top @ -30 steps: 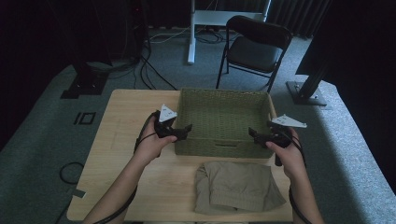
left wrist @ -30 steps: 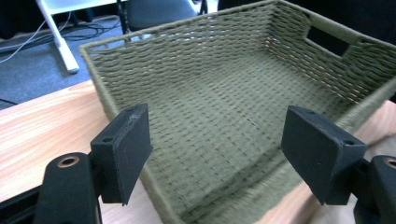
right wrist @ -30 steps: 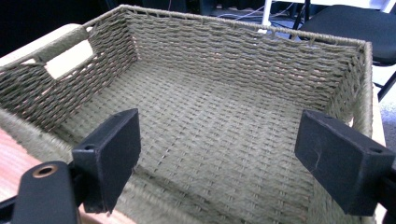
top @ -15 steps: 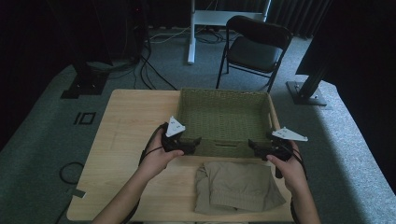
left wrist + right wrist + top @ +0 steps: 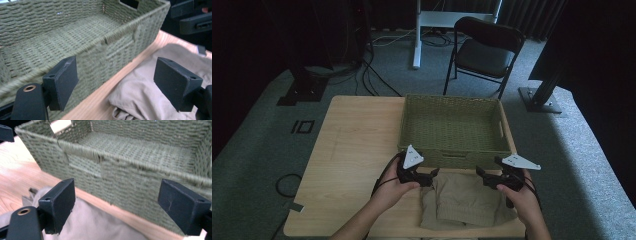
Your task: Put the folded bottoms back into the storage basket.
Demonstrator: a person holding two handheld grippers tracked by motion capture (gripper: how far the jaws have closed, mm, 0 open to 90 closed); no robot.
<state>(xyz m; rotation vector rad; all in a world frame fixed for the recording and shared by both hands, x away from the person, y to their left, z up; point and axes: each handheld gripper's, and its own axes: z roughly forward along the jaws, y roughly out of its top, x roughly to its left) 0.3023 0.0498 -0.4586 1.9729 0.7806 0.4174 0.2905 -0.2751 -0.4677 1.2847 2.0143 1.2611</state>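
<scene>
The folded beige cloth [image 5: 467,200] lies on the counter [image 5: 352,150], just in front of the green woven basket [image 5: 452,125]. The left claw [image 5: 432,176] and right claw [image 5: 479,173] hover at the cloth's upper corners, jaws apart, gripping nothing.

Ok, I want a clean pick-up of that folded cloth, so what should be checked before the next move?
1. Left tool open, nothing between its pads: ok.
2. Right tool open, nothing between its pads: ok.
3. Cloth lying flat on the table, in front of the basket: ok.
4. Tools at the cloth's two far corners, left and right: ok.
5. Basket empty, with room for the cloth: ok.
6. Pads low enough to pinch fabric: cannot tell.
</scene>
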